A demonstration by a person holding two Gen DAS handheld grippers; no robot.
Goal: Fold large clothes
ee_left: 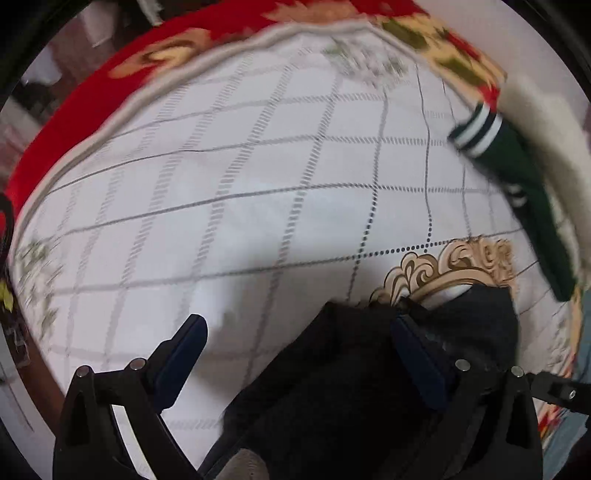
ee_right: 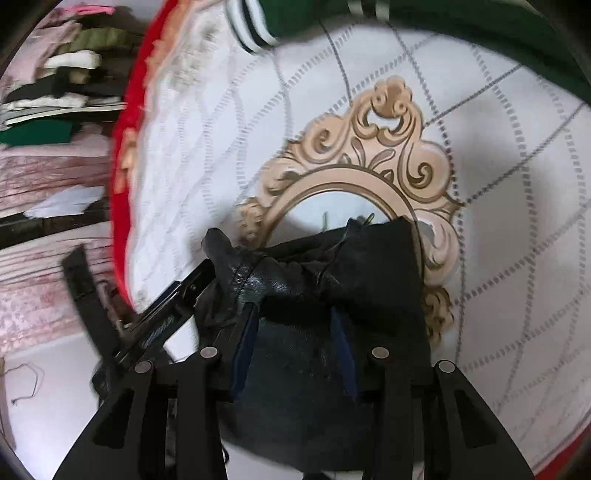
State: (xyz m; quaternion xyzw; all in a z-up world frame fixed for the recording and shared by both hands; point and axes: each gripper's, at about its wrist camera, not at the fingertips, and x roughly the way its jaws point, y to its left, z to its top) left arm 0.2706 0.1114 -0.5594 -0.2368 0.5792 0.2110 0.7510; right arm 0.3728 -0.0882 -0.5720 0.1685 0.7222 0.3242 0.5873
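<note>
A black garment lies bunched at the near edge of a white quilted bedspread. My left gripper is open, its right finger resting on the black cloth and its left finger over bare bedspread. In the right wrist view my right gripper is shut on a thick fold of the black garment, which has a shiny leather-like part. The left gripper's frame shows at the left.
A dark green garment with white-striped cuffs lies at the right, also at the top of the right wrist view. A red floral blanket borders the bedspread. Stacked folded clothes sit beyond the bed's left edge.
</note>
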